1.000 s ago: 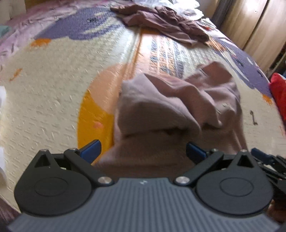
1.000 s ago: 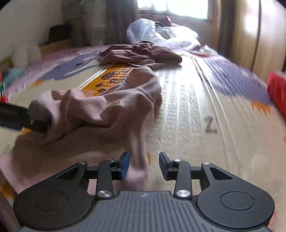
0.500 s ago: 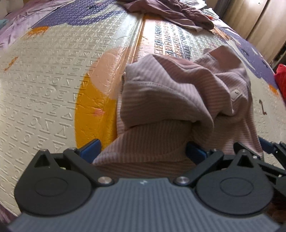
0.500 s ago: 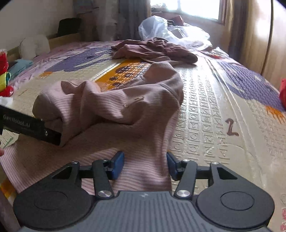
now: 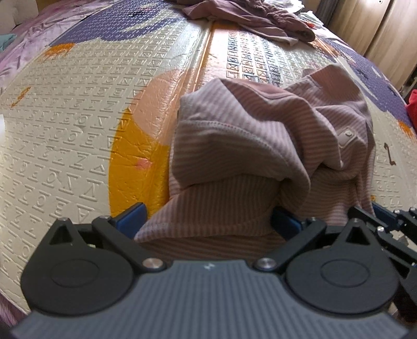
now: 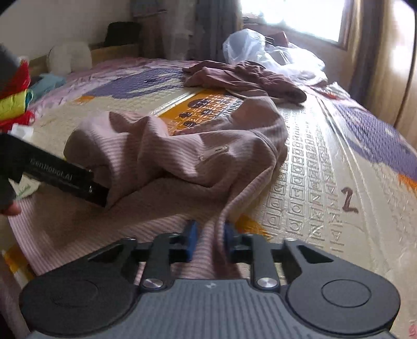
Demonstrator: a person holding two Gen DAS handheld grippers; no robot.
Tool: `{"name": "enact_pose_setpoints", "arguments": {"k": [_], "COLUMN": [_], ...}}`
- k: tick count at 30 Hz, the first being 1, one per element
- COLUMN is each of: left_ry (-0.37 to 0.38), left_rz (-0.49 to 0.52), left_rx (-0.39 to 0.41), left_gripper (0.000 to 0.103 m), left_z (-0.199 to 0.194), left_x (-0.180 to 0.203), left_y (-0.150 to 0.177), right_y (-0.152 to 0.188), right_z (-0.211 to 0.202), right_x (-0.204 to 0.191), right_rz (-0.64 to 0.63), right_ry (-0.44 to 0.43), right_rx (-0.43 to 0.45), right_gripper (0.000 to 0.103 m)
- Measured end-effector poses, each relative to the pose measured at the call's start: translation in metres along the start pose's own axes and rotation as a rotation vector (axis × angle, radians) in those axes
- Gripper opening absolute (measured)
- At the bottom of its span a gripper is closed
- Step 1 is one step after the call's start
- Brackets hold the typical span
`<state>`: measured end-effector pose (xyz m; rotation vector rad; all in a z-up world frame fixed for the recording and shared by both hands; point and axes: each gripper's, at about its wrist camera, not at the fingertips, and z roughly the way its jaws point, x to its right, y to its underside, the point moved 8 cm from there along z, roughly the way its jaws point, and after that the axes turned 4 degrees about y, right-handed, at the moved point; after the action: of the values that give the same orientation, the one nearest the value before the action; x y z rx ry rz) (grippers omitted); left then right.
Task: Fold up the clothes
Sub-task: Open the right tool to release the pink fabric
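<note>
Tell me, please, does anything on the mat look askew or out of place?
The striped pink garment lies bunched and twisted on the play mat, one side heaped over itself rather than flat. Beyond it, a darker mauve garment sits crumpled beside a clear plastic bag.

A: Where does the shirt (image 5: 247, 146) lie?
B: On the mat (image 5: 78, 117), bunched up near its front edge, just ahead of both grippers.
A: And behind it?
B: A second heap of clothes (image 6: 242, 78) farther back on the mat, with a plastic bag (image 6: 271, 52) behind that, under the window (image 6: 294, 15).
A: To the left?
B: A pillow (image 6: 69, 56) at the far left.
</note>
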<state>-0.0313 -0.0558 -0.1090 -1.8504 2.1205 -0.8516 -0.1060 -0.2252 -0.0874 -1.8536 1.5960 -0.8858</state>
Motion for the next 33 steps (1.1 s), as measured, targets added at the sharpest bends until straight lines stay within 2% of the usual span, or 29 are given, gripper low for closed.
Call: {"name": "enact_pose_setpoints", "arguments": {"k": [3,8,16,19,21,22,26,29,33], "left_ry": [0.001,0.007,0.024,0.017,0.001,-0.017,-0.076,-0.05,0.028], "left_rz": [-0.003,-0.009,-0.013,0.008,0.041,0.066,0.162,0.133,0.02], "left_rx": [0.0,-0.007,-0.016,0.005,0.038,0.063,0.128,0.131,0.105], "left_gripper": [0.103,0.103,0.103,0.103,0.103,0.103,0.103,0.103,0.103], "left_z": [-0.001,-0.003,-0.006,-0.007,-0.01,-0.012,-0.013,-0.009,0.0], "left_x": [0.0,0.0,0.0,0.003,0.006,0.008,0.015,0.011,-0.002], "left_y": [-0.001,-0.003,-0.004,-0.005,-0.007,-0.009,-0.012,-0.014,-0.016], "right_y": [-0.001,-0.003,-0.003,-0.009,-0.016,-0.019,-0.03,-0.032,-0.028], "right_z": [-0.002,-0.006,-0.021,-0.026,-0.03,-0.032,-0.027,0.0,0.037], "right_x": [0.002,0.009,0.014,0.024,0.031,0.035,0.033,0.012,-0.012], "right_rz": [-0.009,0.002,-0.056,0.002,0.046,0.068,0.103,-0.033,-0.281], "right_ry": [-0.011,-0.039,-0.078,-0.056,-0.013,0.01,0.018,-0.023,-0.067], "right_rx": [-0.005,-0.015,-0.029,0.01,0.067,0.099,0.167,0.167,0.173], "right_gripper": [0.012,0.011,0.012,0.019,0.032,0.034,0.035,0.033,0.033]}}
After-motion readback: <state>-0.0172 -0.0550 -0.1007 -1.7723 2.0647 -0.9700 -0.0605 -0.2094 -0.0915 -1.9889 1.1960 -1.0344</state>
